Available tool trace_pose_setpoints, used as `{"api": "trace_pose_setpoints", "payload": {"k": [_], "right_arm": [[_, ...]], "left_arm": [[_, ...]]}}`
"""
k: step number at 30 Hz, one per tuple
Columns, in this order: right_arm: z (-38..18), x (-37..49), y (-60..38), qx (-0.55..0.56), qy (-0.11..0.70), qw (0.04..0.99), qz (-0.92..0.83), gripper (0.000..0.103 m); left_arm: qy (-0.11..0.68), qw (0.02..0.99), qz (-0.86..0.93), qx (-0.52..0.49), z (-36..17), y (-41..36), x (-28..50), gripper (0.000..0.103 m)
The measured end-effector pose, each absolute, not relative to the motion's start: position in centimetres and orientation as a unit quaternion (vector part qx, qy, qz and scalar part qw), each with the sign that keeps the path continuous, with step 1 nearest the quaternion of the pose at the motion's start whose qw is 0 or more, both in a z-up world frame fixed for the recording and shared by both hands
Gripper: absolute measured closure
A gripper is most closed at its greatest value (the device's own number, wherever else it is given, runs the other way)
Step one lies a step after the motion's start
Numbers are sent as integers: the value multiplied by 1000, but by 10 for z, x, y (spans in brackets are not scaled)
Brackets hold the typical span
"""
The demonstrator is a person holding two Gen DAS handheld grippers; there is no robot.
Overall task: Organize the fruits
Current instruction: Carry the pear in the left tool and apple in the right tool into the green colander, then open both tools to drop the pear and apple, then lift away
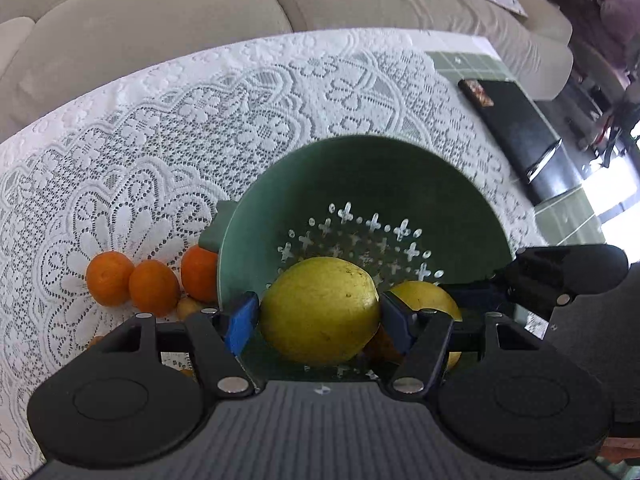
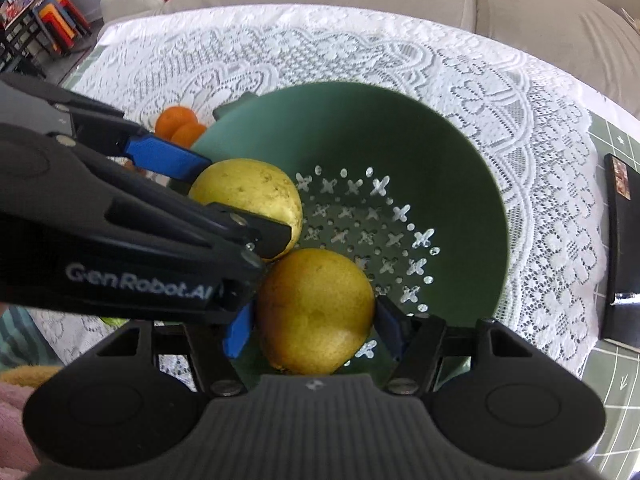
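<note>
The left gripper (image 1: 318, 316) pinches a pale yellow-green pear (image 1: 320, 310) between its blue pads, and the right gripper (image 2: 312, 326) pinches a darker, golden-yellow pear (image 2: 316, 310) the same way; both fruits are smooth, finely speckled and roundish, so I cannot tell which way their long axes run. Both pears hang side by side, touching, over the near part of a green bowl (image 2: 420, 140) whose floor is pierced with cross-shaped and round holes, and nothing lies on that floor. Beyond the bowl's left rim, three oranges (image 1: 154, 288) sit in a row on the white lace cloth (image 1: 160, 140).
</note>
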State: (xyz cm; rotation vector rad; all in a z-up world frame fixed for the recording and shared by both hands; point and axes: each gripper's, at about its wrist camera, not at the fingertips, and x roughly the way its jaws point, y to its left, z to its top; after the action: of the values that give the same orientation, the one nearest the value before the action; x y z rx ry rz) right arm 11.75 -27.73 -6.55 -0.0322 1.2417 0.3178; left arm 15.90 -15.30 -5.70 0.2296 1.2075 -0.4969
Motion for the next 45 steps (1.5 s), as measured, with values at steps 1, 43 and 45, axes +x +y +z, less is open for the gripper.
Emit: {"api": "trace_pose_setpoints", "payload": {"k": [1,43,45], "right_arm": [[-68,119,-277,-18,581,800,150,41],[-35,105,-258,-55,538,834,110,28],[-26,98,-255,-49,524,844,103,27]], "left_arm": [[562,787,-230,111,-59,-154,160,28],[504,829,-217,107,-20,-131,139,31],[493,836,-216,106,-13,-125,133,31]]}}
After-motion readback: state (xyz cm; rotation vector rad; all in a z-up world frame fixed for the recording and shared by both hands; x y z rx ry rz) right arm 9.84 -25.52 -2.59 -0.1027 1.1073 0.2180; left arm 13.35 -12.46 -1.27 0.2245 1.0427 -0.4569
